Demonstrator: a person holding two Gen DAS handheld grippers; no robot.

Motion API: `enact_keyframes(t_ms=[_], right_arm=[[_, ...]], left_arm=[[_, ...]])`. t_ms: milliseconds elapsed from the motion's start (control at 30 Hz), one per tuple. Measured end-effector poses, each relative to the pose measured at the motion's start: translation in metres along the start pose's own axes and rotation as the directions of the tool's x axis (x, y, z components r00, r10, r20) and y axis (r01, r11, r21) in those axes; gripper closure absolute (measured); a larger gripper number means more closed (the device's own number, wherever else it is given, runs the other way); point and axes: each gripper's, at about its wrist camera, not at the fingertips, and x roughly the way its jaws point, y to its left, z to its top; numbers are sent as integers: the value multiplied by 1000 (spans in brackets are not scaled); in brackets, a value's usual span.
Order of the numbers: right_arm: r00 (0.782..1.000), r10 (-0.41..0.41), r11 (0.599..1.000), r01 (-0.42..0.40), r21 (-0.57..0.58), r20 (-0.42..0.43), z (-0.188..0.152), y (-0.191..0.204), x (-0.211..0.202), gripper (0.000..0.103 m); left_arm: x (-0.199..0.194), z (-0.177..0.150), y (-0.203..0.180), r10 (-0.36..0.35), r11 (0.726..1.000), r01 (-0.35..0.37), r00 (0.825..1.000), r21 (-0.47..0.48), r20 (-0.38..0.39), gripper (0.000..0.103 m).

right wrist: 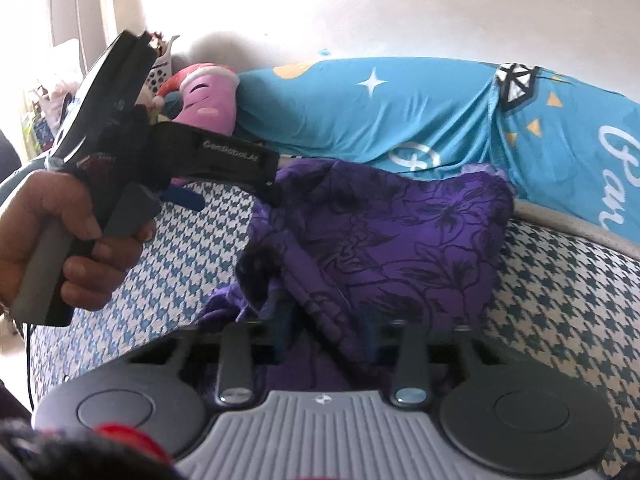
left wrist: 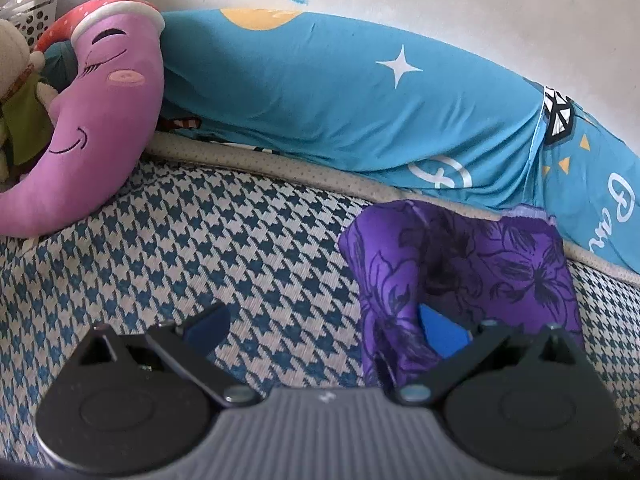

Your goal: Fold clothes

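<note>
Far left: pink moon pillow (left wrist: 92,120) and a white basket (left wrist: 38,12), both clear of the work area. Behind, a long teal bolster (left wrist: 320,92) runs along the wall.

Left gripper (left wrist: 326,330): fingers spread wide, nothing clamped. Its left blue pad sits over bare checked mat (left wrist: 200,248); the right pad (left wrist: 442,332) is touching or just under the edge of the purple garment (left wrist: 480,264). From the right wrist view the same tool is held in a hand (right wrist: 52,240) above the mat, tip at the garment's upper left edge.

Garment: purple floral cloth, bunched in a heap on the mat, right of centre, back edge against the bolster. Not flat, no clean fold visible.

Right gripper (right wrist: 328,332): low at the near edge of the heap, fingers partly apart with cloth draped between and over them. Can't tell if it's actually pinching; fabric hides the pads.

Step, my read: early, getting hold of edges to spread it out.

Next needs: left to close on its edge, right to confirm a grip, then pull apart to flatten before folding. Risk: grabbing several layers at once.
</note>
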Motion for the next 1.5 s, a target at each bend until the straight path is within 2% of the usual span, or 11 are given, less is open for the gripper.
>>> enact_keyframes(t_ms=[133,367,467,567,700,900,1100,1267,1367,1500], right_arm=[[1000,24,1000,-24,-9,13,3,6,-3,90],[987,154,988,-153,-16,36,8,31,-1,91],[984,178,984,-178,-15,16,6,45,15,92],[978,203,979,-204,-11,-50,1,57,37,91],[983,156,986,-161,-47,-101,-5,69,55,91],[982,181,983,-181,-6,-55,2,54,34,90],[980,193,981,-192,9,-51,0,56,18,90],[980,190,981,-192,-25,-54,-6,80,24,90],[986,157,987,-158,-21,-55,-9,92,30,90],[992,107,994,-106,12,-68,-12,101,45,81]], left_arm=[[0,-1,0,11,1000,-11,1000,-1,-1,0],[1,-2,5,33,999,-33,999,8,-2,0],[3,-3,9,36,999,-36,999,-1,-15,0],[5,-5,11,33,999,-34,999,-8,-29,0],[4,-7,6,20,1000,-20,999,9,-39,0],[-9,-9,3,1,999,0,1000,34,-22,0],[-33,-19,10,-5,999,6,1000,44,-19,0],[-57,-29,27,-11,1000,11,1000,-15,-15,0],[-66,-35,40,2,997,-4,1000,-72,-25,0],[-73,-39,59,-22,985,15,999,-169,-38,0]])
